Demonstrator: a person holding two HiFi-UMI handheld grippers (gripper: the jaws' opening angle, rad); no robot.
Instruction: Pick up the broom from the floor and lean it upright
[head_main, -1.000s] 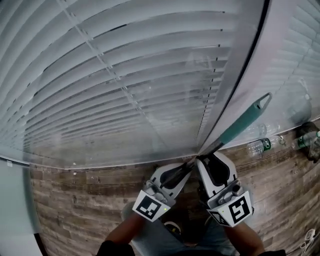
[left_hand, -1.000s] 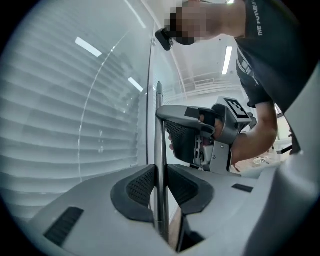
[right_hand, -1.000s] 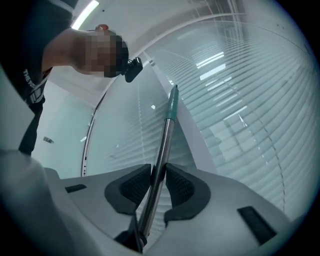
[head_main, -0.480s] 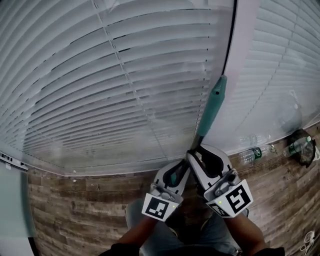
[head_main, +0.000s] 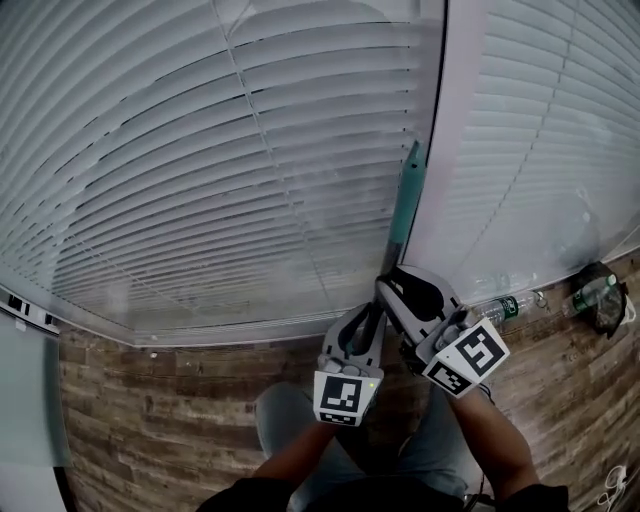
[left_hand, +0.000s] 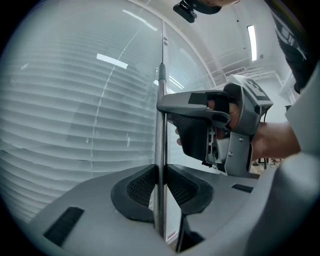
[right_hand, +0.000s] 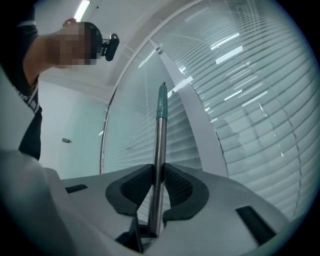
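Observation:
The broom's handle stands nearly upright in front of the window blinds, its teal grip (head_main: 406, 200) at the top and a metal pole (left_hand: 160, 130) below. My left gripper (head_main: 366, 322) is shut on the pole, whose sides the pads squeeze in the left gripper view (left_hand: 160, 182). Just above it, my right gripper (head_main: 392, 292) also holds the pole; its jaws are closing with the pole (right_hand: 159, 145) pressed between the pads (right_hand: 157, 182). The right gripper (left_hand: 212, 125) shows above the left one. The broom's head is hidden below my hands.
White slatted blinds (head_main: 200, 180) fill the wall ahead, split by a pale upright frame (head_main: 455, 150) just right of the handle. Two plastic bottles (head_main: 497, 308) (head_main: 590, 292) lie on the wooden floor (head_main: 150, 400) at the right. My legs are below the grippers.
The handle has swung from leaning right to nearly upright. Both grippers have risen with it, still gripping the pole, the left one shifting right to sit under the right one.

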